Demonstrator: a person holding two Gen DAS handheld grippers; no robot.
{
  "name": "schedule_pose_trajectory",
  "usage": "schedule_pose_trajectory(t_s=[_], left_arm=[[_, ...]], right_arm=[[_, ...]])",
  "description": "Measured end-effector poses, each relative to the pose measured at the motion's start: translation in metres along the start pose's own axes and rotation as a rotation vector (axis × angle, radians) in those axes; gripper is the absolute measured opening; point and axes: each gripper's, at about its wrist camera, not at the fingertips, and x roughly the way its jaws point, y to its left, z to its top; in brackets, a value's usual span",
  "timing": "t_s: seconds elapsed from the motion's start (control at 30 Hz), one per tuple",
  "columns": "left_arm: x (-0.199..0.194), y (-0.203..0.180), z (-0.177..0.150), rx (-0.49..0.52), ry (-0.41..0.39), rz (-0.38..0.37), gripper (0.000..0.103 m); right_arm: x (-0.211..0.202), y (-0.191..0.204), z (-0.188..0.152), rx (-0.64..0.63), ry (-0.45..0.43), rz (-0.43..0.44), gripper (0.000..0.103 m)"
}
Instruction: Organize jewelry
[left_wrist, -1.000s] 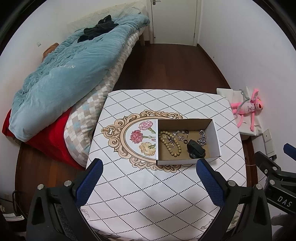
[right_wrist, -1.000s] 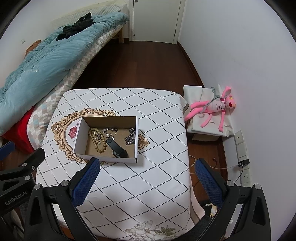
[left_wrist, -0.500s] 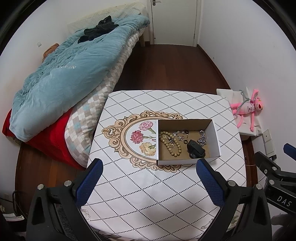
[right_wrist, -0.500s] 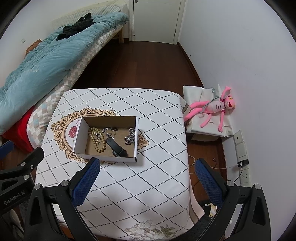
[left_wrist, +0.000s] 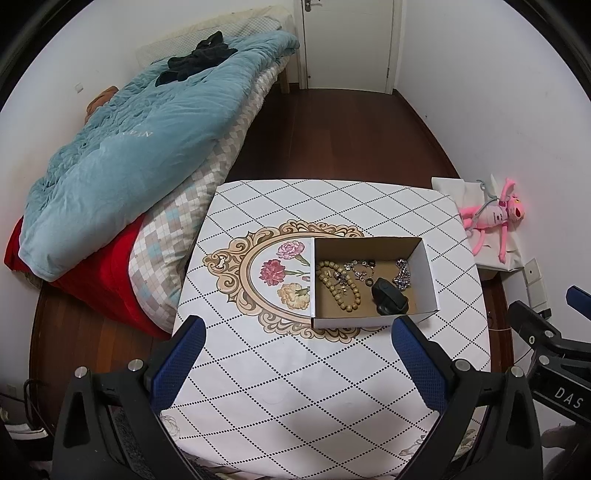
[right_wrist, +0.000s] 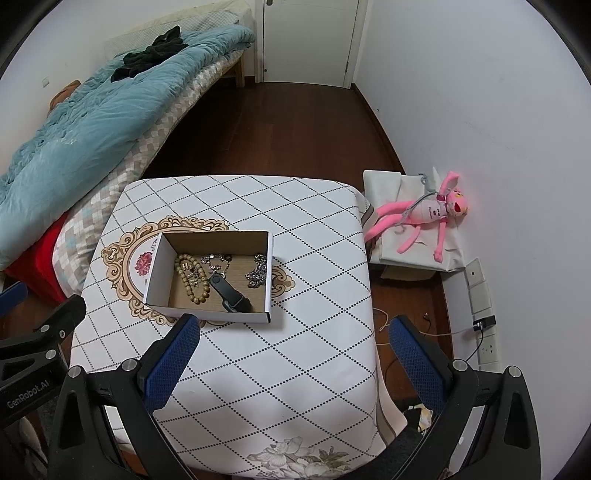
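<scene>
A small open cardboard box (left_wrist: 430, 275) (right_wrist: 157, 267) stands on the patterned table. Inside lie a tan bead bracelet (left_wrist: 338, 286) (right_wrist: 192, 278), a thin charm chain (left_wrist: 356, 266) (right_wrist: 216, 258), a silver chain (left_wrist: 402, 274) (right_wrist: 257, 271) and a black band (left_wrist: 388, 297) (right_wrist: 231, 293). My left gripper (left_wrist: 297, 347) is open and empty, high above the table's near side. My right gripper (right_wrist: 291, 345) is open and empty, also held high, to the right of the box.
The table (left_wrist: 295, 369) has a white diamond-pattern cloth with a floral frame. A bed with a teal duvet (left_wrist: 129, 147) stands to the left. A pink plush toy (right_wrist: 424, 218) lies on a white cloth by the right wall. A closed door (right_wrist: 306, 37) is at the back.
</scene>
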Motion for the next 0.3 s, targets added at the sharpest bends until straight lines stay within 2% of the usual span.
schedule_pose_trajectory(t_s=[0.3], left_arm=[[-0.0021, -0.0031, -0.001, -0.005, -0.011, -0.016, 0.103]], right_arm=[[-0.0005, -0.0019, 0.0006, 0.004, -0.002, -0.002, 0.103]])
